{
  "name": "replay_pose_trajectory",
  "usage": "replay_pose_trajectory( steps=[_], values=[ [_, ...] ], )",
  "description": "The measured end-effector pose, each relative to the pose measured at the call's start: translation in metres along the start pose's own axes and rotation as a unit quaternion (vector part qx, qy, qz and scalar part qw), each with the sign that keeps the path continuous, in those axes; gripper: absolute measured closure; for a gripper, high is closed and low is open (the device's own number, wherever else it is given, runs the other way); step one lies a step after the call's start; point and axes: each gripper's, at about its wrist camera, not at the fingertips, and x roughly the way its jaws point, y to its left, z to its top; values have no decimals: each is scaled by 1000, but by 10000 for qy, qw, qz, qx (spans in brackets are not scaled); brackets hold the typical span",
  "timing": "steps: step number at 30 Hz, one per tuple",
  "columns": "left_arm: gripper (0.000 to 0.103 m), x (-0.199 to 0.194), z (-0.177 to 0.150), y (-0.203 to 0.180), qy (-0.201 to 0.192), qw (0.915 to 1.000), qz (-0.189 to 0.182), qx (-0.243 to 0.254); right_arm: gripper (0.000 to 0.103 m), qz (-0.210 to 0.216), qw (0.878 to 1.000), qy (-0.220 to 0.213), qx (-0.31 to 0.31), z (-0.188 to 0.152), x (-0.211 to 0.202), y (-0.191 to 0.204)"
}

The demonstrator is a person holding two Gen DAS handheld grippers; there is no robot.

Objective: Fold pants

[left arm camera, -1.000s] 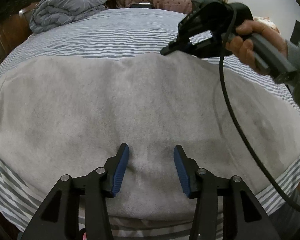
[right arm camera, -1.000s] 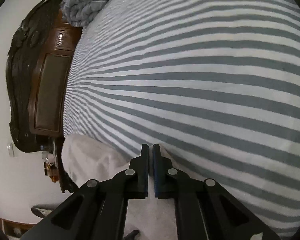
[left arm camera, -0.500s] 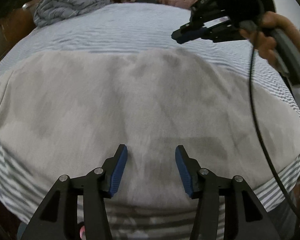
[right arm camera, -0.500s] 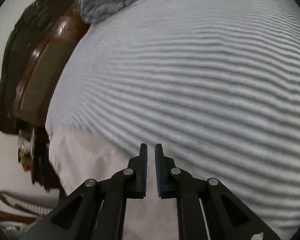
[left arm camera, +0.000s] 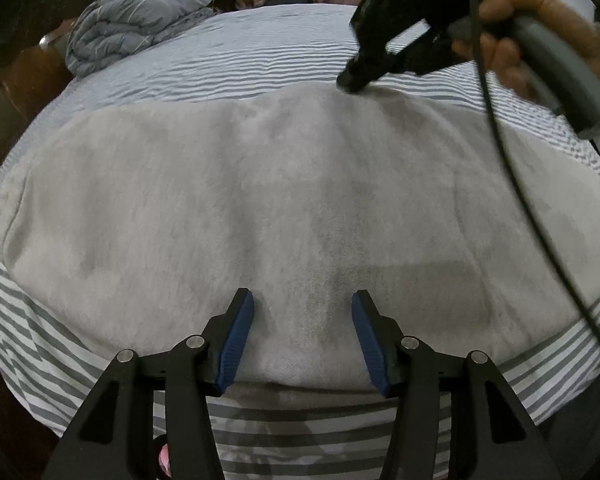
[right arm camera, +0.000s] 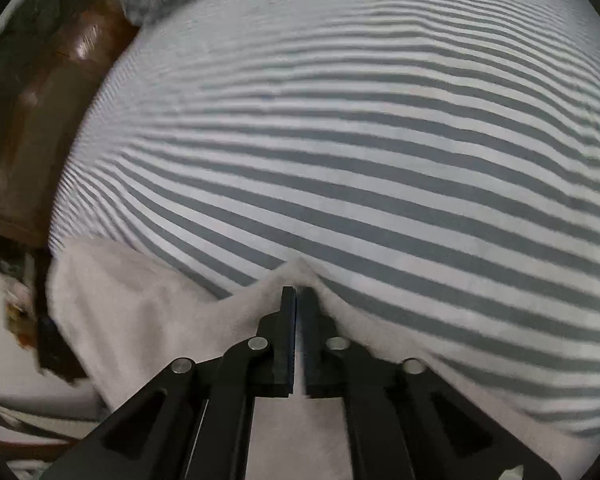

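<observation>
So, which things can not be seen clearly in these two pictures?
- Left wrist view: the right gripper tips are blurred, so its grip shows only in the right wrist view.
- Both views: the pants waistband and legs are indistinguishable.
- Right wrist view: items beside the headboard are blurred.

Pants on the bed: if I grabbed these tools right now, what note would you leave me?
Right hand-held gripper: shut, pinching the far edge of the pale grey pants.
Left hand-held gripper: open, empty, over the near edge.
Pants lie spread flat across the striped bedsheet; crumpled blue quilt sits at the far corner.
Done: far edge gripped.
Left: probably grip the near side, then fold.
</observation>
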Motion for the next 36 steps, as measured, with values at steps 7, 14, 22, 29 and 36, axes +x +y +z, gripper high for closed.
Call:
replay_pose_trajectory(
  steps=[7,14,22,29,36],
  values=[
    [48,-29,18,9,-285,9987,-275,-323,73,125,9937,-1006,482,-77,-127,-60],
    [42,-46,38,-28,-322,9974,-624,-128,69,-155,9567,-1828,2262,-219,-224,-195],
    [42,-32,48,-77,34,9969,-786,67,69,-506,8943,-2328,3788,-362,-277,-312],
    [41,-19,50,-109,212,9972,-640,337,69,144,8691,-2509,4260,-405,-251,-348],
    [42,-15,48,-148,312,9941,-668,796,69,966,8571,-2769,4235,-402,-209,-364]
  ],
)
